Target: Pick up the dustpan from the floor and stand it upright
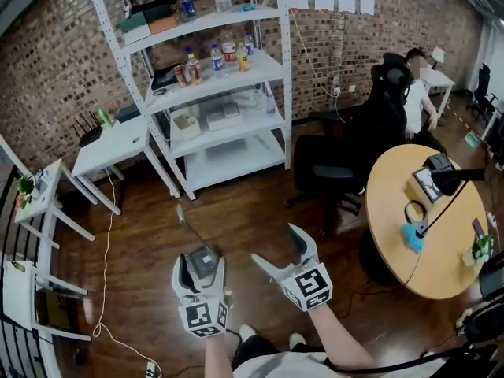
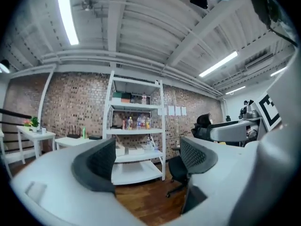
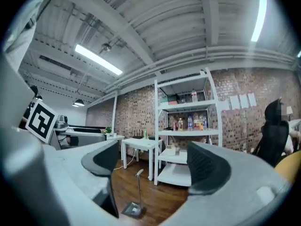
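The dustpan (image 3: 133, 207) stands upright on the wooden floor, its long thin handle (image 3: 138, 174) pointing up. In the head view its grey pan (image 1: 205, 268) shows between the left gripper's jaws, well beyond them, and the handle rises toward the upper left. My left gripper (image 1: 201, 259) is held up off the floor, its jaws wide apart and empty (image 2: 146, 161). My right gripper (image 1: 276, 244) is raised beside it, also open with nothing in it (image 3: 154, 163). Neither gripper touches the dustpan.
A white shelf rack (image 1: 228, 77) with bottles and boxes stands against the brick wall. White side tables (image 1: 118, 144) are at the left. A black office chair (image 1: 331, 168), a round wooden table (image 1: 394, 211) and a seated person (image 1: 413, 93) are at the right. A white cable (image 1: 102, 290) trails on the floor.
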Action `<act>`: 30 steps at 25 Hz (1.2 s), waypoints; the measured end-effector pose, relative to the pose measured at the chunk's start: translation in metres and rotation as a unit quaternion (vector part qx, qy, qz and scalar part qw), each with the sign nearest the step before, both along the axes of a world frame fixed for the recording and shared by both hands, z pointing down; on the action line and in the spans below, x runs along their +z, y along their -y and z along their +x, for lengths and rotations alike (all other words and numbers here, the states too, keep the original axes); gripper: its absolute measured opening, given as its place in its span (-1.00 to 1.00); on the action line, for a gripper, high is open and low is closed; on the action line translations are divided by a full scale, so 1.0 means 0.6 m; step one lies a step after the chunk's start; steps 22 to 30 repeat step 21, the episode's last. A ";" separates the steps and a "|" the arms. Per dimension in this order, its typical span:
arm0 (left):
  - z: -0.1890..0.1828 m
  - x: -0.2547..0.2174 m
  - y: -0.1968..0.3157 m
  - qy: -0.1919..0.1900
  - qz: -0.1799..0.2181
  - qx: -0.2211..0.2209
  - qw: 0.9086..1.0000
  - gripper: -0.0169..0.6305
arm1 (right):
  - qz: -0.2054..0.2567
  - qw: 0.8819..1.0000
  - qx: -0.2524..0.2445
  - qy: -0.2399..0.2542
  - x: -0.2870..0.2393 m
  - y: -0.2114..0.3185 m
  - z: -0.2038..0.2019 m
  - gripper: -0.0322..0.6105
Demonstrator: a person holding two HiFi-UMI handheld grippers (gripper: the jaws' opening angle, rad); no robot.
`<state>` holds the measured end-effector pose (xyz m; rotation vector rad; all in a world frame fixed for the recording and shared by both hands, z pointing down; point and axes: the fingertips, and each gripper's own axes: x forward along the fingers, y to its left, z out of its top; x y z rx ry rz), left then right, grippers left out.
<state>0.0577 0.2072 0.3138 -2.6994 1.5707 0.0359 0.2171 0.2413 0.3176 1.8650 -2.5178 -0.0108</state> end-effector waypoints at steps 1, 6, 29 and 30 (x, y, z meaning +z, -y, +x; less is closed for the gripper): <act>-0.010 -0.034 -0.014 0.001 0.014 -0.008 1.000 0.40 | 0.016 1.000 0.002 -0.007 -0.035 -0.012 -0.006 0.44; -0.063 -0.087 -0.045 -0.005 0.025 -0.024 0.999 0.39 | 0.044 0.998 0.012 -0.042 -0.109 -0.024 -0.061 0.43; -0.384 -0.070 -0.116 -0.019 0.062 -0.061 0.996 0.24 | 0.074 0.995 0.047 -0.039 -0.107 -0.065 -0.359 0.32; -0.384 -0.070 -0.116 -0.019 0.062 -0.061 0.996 0.24 | 0.074 0.995 0.047 -0.039 -0.107 -0.065 -0.359 0.32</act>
